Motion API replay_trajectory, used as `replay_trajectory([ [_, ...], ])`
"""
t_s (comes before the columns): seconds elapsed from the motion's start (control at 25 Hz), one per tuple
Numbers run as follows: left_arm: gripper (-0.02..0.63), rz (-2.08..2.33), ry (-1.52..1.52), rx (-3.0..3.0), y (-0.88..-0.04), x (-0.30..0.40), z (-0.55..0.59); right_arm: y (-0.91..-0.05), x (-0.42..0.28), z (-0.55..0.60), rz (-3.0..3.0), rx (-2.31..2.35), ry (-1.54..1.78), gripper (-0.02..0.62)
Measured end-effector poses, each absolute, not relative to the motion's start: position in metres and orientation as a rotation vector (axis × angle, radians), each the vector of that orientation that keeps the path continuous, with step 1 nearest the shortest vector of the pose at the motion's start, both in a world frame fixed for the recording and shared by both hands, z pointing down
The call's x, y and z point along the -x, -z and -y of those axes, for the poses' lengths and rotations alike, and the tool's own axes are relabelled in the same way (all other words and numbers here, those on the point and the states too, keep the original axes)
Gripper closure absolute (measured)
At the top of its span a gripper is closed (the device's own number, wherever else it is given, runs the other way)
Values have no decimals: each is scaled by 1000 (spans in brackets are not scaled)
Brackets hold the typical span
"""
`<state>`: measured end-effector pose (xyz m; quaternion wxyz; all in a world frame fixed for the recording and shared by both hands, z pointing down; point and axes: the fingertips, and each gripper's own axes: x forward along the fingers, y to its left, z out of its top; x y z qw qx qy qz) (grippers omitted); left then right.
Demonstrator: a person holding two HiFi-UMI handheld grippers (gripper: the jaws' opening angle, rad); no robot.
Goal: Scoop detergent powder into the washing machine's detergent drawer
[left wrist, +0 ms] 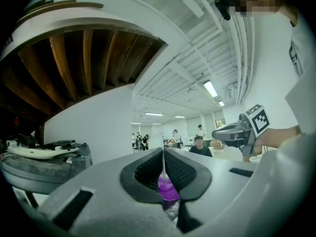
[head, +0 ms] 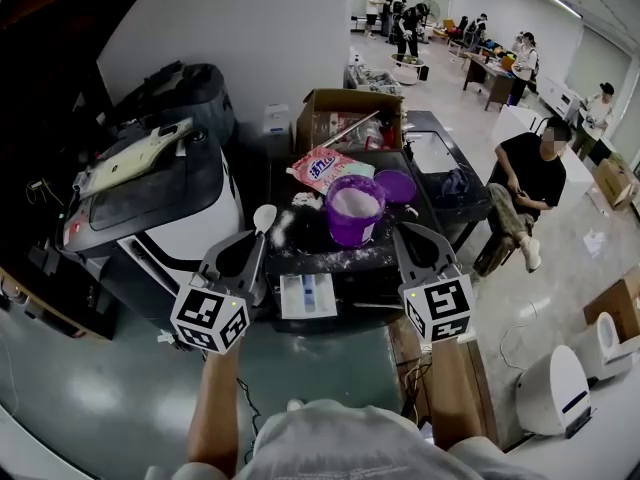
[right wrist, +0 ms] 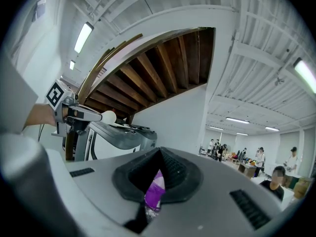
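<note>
White plastic is what the spoon seems to be made of: a thin flat handle and a small round bowl, so I judge it light and stiff, but easy to twist in a hold. The left gripper has it by the far end of the handle, and in the left gripper view the jaws are pressed together on this thin strip. That looks like the correct place to hold it, because the bowl stays free. The bowl is up in the air, left of the purple tub, and I cannot tell if it carries anything.

The tub is round and smooth, open, and nearly full of white powder. The powder looks fine and loose. It will probably slide off if the spoon tilts, and some is already scattered on the dark machine top in front of the tub.

The drawer is a white rectangular tray with a blue part and stands pulled out in front of the tub, closer to the person.

The right gripper hangs just right of the tub with its jaws nearly together and nothing between them.

Behind the tub lie its purple lid and a soft pink bag.
</note>
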<state>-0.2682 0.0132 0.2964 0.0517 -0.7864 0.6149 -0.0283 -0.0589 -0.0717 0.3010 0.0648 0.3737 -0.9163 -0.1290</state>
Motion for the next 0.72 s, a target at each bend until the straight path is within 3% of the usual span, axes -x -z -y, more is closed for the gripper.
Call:
replay_trajectory([
  [0.72, 591, -1913, 96, 2380, -306, 281, -19, -308, 71, 67, 2739, -1063, 399, 591],
])
